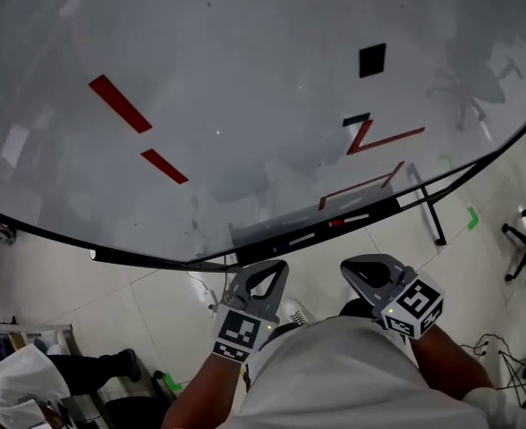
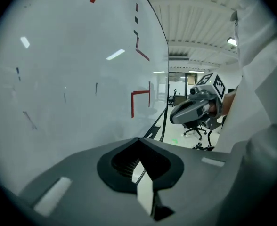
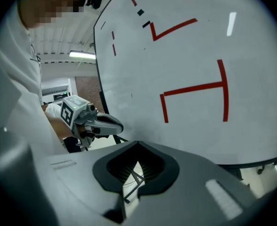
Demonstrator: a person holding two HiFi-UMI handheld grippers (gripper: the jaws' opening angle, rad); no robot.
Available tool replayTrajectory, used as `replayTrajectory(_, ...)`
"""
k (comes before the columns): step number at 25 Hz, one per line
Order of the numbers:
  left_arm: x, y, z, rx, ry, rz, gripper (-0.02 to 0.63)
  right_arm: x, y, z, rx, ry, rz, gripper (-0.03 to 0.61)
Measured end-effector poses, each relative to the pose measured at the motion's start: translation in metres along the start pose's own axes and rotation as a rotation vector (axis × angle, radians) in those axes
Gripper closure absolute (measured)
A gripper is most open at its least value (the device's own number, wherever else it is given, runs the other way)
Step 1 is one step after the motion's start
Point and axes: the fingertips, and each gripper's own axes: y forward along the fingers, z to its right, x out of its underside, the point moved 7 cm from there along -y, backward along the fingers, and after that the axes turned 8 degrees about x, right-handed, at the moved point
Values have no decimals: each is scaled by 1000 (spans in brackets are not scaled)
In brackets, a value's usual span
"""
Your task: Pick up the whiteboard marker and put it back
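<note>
The whiteboard marker (image 1: 301,238) appears in the head view as 1 of about 3 slim pieces lying end to end on the dark tray ledge (image 1: 261,237) that runs under the lower edge of the large white glossy whiteboard (image 1: 245,105). A pale one lies to the left, one with a red part (image 1: 336,223) in the middle and a pale one to the right. They are too small to show which is meant or whether each is a marker. Above them the board carries red strokes (image 1: 120,104) and small black square magnets (image 1: 372,60). Neither tool touches the tray. The grey hand-held left gripper (image 1: 270,270) and the grey hand-held right gripper (image 1: 352,268) hang side by side just below the ledge and close to the person's white shirt (image 1: 352,374), over the pale tiled floor (image 1: 147,302). Each gripper's own view shows its 2 jaws brought together at the tips with only the built-in hollow behind them, and nothing is held in either. The pick-up therefore looks not yet begun; the step in hand seems to be the approach. The next move probably calls for 1 gripper, likely the right since it is nearer the red piece, to spread its jaws. It would then rise to the ledge and straddle the marker across its barrel without knocking the neighbouring pieces.
</note>
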Motion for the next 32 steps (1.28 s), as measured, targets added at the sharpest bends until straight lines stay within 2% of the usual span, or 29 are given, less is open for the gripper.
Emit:
replayTrajectory(6, 4, 17, -16, -53, 45, -69, 597, -2, 11, 15, -32, 0, -35, 577)
replayTrajectory(10, 5, 29, -17, -96, 47, -80, 596, -7, 14, 26, -71, -28, -50, 577)
replayTrajectory(17, 6, 44, -7, -125, 47, -102, 591, -3, 15, 44, -81, -57, -57, 577)
replayTrajectory(21, 6, 49, 0, -122, 71, -143, 575, 2, 12, 47, -96, -49, -59, 577)
replayTrajectory(26, 10, 59, 7, -104, 165, -230, 568, 6, 9, 42, -106, -33, -41, 577)
replayTrajectory(32, 11, 66, 9, -88, 210, -272, 568, 12, 6, 43, -99, -12, -29, 577)
